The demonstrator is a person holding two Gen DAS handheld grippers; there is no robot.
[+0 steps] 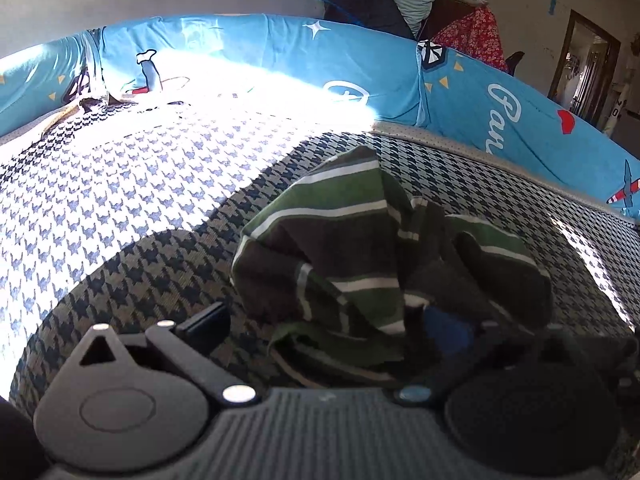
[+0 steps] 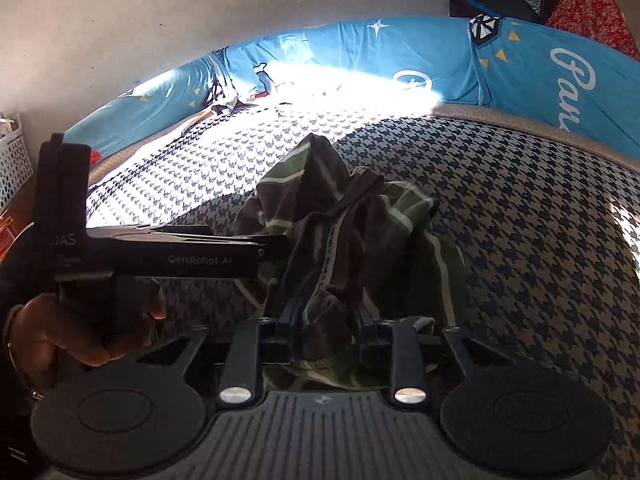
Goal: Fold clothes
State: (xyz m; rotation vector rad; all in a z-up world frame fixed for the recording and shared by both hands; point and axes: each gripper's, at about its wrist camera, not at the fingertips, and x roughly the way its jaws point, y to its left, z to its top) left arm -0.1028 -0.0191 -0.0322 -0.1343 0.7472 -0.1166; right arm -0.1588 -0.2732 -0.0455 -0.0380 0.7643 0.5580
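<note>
Right gripper (image 2: 324,336): jaws close together, clamped on a bunched fold of the crumpled green, brown and white striped knit garment (image 2: 344,232). Cloth fills the gap between the fingers and spills below them. An inner seam tape with printed lettering runs up the bunch, so the piece looks partly inside out.

Left gripper (image 1: 320,320): fingers well apart in its own view. The left finger (image 1: 204,320) is bare over the sofa; the right one is buried in shadow against the garment's edge, something blue beside it. Open and not gripping, as far as I can judge. The right wrist view shows the same tool from the side, its tip at the garment's left edge, with the person's hand (image 2: 80,332) on the handle.

The garment sits in a lump mid-seat on the navy and beige houndstooth sofa cover (image 2: 520,220), mostly in shadow. A hard sunlit patch lies just beyond it to the left.

Behind: blue printed cushion covers with white script and star motifs (image 1: 460,92) along the backrest. A pile of dark and red floral fabric (image 1: 472,32) sits on top, far right.

Step, by my read: still at pick-up and shake-out, no fold made yet. Next move calls for the left gripper to close on a separate edge, hem or shoulder, then both to spread apart and lay the piece flat on the seat. Risk: grabbing two layers in that bunch.
</note>
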